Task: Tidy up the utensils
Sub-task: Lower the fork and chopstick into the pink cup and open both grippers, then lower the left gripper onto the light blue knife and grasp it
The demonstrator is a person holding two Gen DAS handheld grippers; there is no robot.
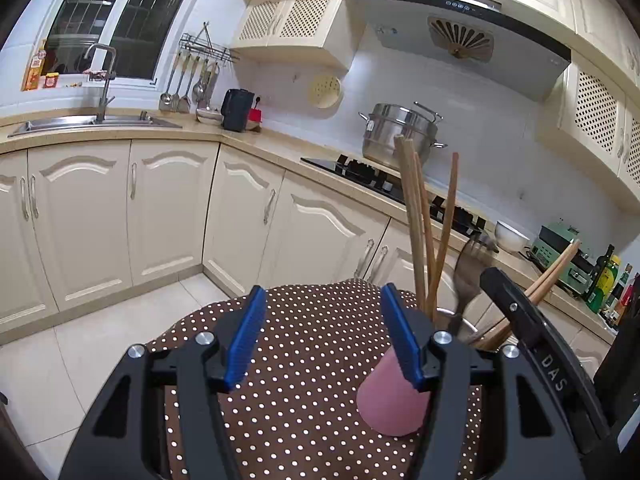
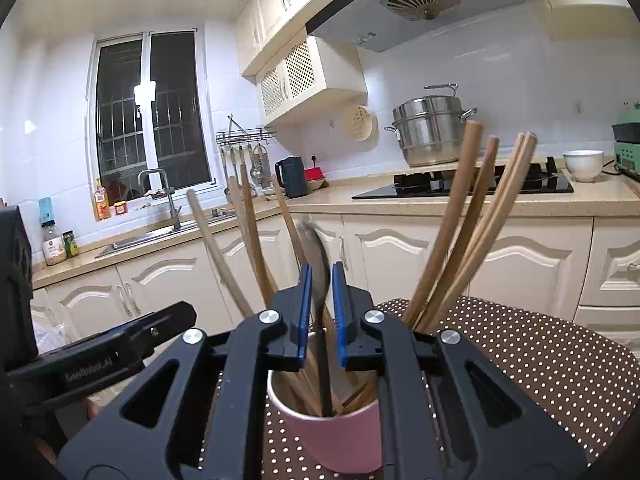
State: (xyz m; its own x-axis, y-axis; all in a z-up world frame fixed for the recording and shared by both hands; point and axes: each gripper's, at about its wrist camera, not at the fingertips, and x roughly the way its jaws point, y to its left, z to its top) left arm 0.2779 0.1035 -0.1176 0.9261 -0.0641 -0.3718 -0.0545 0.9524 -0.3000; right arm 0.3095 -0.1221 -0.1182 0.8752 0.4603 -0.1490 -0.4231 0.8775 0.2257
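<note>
Two grippers are working over a brown dotted cloth [image 2: 532, 356] in a kitchen. In the right wrist view, the right gripper [image 2: 321, 312] is pinching the dark handle of a fork [image 2: 320, 280] between its blue pads [image 2: 305, 312], the jaws standing nearly together. The fork is blurred, and its lower end is reaching down into a pink cup [image 2: 340, 436] sitting on the cloth just below the jaws. Several wooden chopsticks [image 2: 460, 232] are standing in the same cup, leaning outward to both sides.

In the left wrist view, the left gripper [image 1: 324, 336] is holding its jaws spread with nothing between the pads; only the cloth is showing through the gap. The cup [image 1: 394, 404] is lying just beside and partly behind its right finger, and whether the pad is touching it cannot be told. Chopsticks [image 1: 416, 224] are rising behind that finger, and the fork's blurred tines [image 1: 472, 264] are showing beside them, with the black frame of the right gripper [image 1: 516, 312] crossing in front.

Behind, a steel pot [image 2: 430, 132] is sitting on a black hob [image 2: 464, 190], a white bowl [image 2: 583, 165] is resting on the counter near it, and a sink [image 2: 160, 236] is lying under the window.
</note>
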